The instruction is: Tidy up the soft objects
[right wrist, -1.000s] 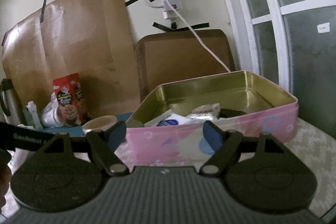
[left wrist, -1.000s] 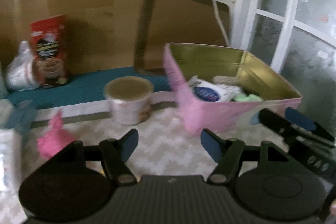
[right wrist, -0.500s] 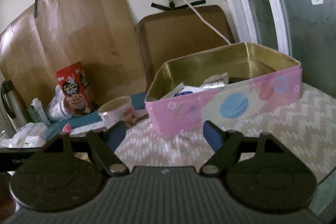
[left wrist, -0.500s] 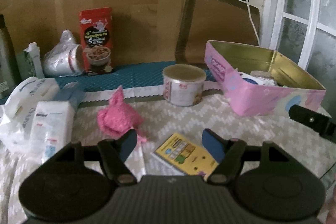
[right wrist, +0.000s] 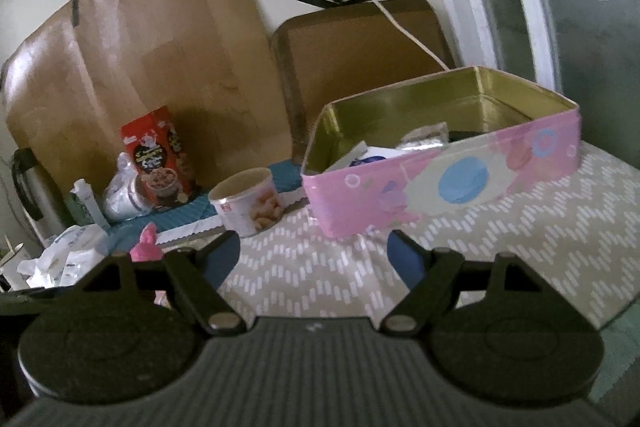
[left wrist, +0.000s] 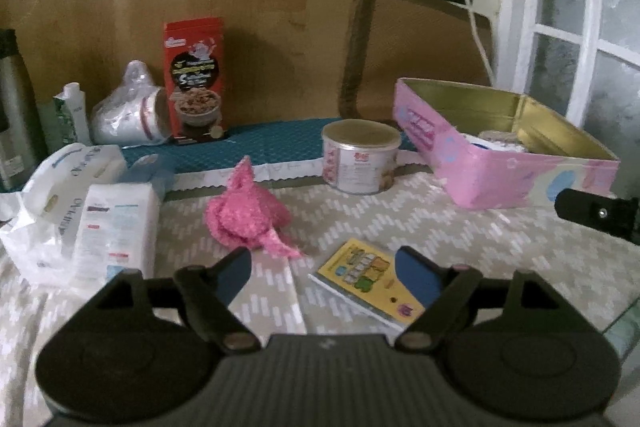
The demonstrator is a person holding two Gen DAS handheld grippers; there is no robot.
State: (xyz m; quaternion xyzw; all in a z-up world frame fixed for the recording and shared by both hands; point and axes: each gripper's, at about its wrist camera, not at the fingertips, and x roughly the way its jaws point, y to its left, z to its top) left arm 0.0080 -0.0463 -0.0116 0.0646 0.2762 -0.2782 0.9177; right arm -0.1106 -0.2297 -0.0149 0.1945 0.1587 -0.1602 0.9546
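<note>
Blue pads tip the left gripper [left wrist: 322, 273], whose jaws are spreading with nothing between them, low over a table [left wrist: 460, 227] covered in a beige chevron cloth. Just beyond its right pad lies a yellow card [left wrist: 360, 271] flat on the cloth, and a little farther, left of centre, sits the pink fuzzy soft toy [left wrist: 246, 215], crumpled and apart from the card. Toward the table's left edge lie white tissue packs [left wrist: 100, 219] in loose plastic. Farther back a round tin can [left wrist: 360, 155] stands near the teal mat, and to its right the pink tin box [left wrist: 504, 167] stands open toward the right edge, with a few packets inside. Along the far edge stand a red cereal box [left wrist: 194, 79] and a bagged stack of cups [left wrist: 128, 115], against brown paper on the wall. The right gripper [right wrist: 314, 257] hangs with jaws spread wide and empty, in front of the pink box.
</note>
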